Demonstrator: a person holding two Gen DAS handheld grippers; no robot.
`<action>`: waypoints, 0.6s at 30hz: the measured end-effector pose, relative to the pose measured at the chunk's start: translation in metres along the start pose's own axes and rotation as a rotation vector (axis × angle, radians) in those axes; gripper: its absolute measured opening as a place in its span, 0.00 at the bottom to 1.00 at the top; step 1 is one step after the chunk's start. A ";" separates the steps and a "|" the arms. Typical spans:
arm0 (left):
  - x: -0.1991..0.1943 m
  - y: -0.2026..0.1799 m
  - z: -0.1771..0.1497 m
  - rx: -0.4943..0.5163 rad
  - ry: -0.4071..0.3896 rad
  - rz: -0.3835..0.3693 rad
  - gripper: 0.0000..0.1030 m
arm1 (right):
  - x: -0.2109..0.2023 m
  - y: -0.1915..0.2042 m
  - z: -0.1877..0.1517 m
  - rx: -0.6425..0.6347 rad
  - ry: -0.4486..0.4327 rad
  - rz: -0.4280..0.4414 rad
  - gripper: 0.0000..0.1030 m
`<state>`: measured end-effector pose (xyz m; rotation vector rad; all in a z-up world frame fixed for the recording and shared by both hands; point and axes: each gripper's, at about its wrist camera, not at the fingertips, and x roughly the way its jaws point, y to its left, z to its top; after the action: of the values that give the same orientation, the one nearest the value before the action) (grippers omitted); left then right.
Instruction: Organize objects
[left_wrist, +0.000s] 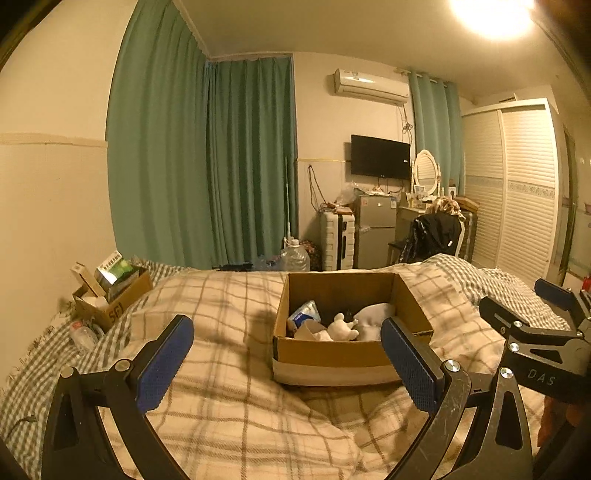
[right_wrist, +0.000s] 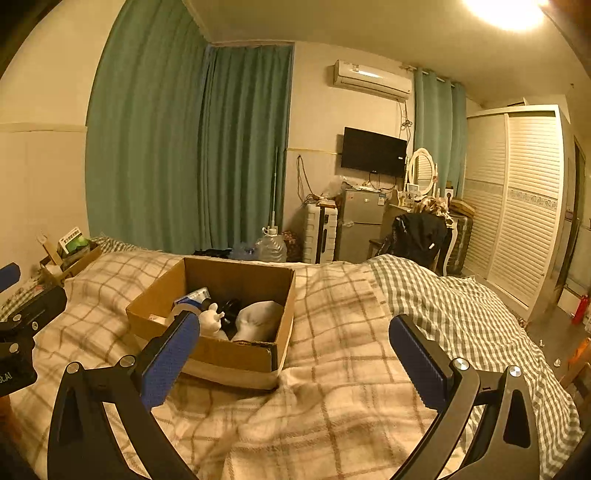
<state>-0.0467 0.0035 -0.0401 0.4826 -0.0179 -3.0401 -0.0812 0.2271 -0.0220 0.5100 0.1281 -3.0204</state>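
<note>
An open cardboard box (left_wrist: 332, 354) sits on the plaid blanket (left_wrist: 229, 406) on the bed; it also shows in the right wrist view (right_wrist: 229, 360). Inside lie a white toy figure (left_wrist: 343, 326), a white cap (left_wrist: 371, 314), a blue-and-white packet (left_wrist: 304, 314) and a dark object. In the right wrist view I see the toy (right_wrist: 212, 319) and cap (right_wrist: 258, 319) too. My left gripper (left_wrist: 288, 365) is open and empty, just short of the box. My right gripper (right_wrist: 295, 363) is open and empty, to the right of the box, and shows in the left wrist view (left_wrist: 535, 325).
A smaller cardboard box (left_wrist: 110, 295) with cartons stands at the bed's far left, a plastic bottle (left_wrist: 83, 336) beside it. Beyond the bed are green curtains, a water jug (left_wrist: 295, 254), a suitcase, a small fridge, a chair with a black jacket and a wardrobe (left_wrist: 517, 192).
</note>
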 end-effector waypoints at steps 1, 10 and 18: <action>0.000 0.000 0.000 -0.001 0.002 0.000 1.00 | -0.001 0.001 0.000 -0.004 0.000 -0.003 1.00; 0.001 -0.002 -0.002 0.003 0.014 0.001 1.00 | -0.001 0.005 -0.001 -0.015 0.007 0.007 1.00; 0.002 -0.004 -0.003 0.007 0.020 -0.002 1.00 | 0.000 0.007 -0.002 -0.012 0.011 0.012 1.00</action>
<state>-0.0480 0.0073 -0.0436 0.5137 -0.0271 -3.0381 -0.0796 0.2208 -0.0242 0.5240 0.1429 -3.0041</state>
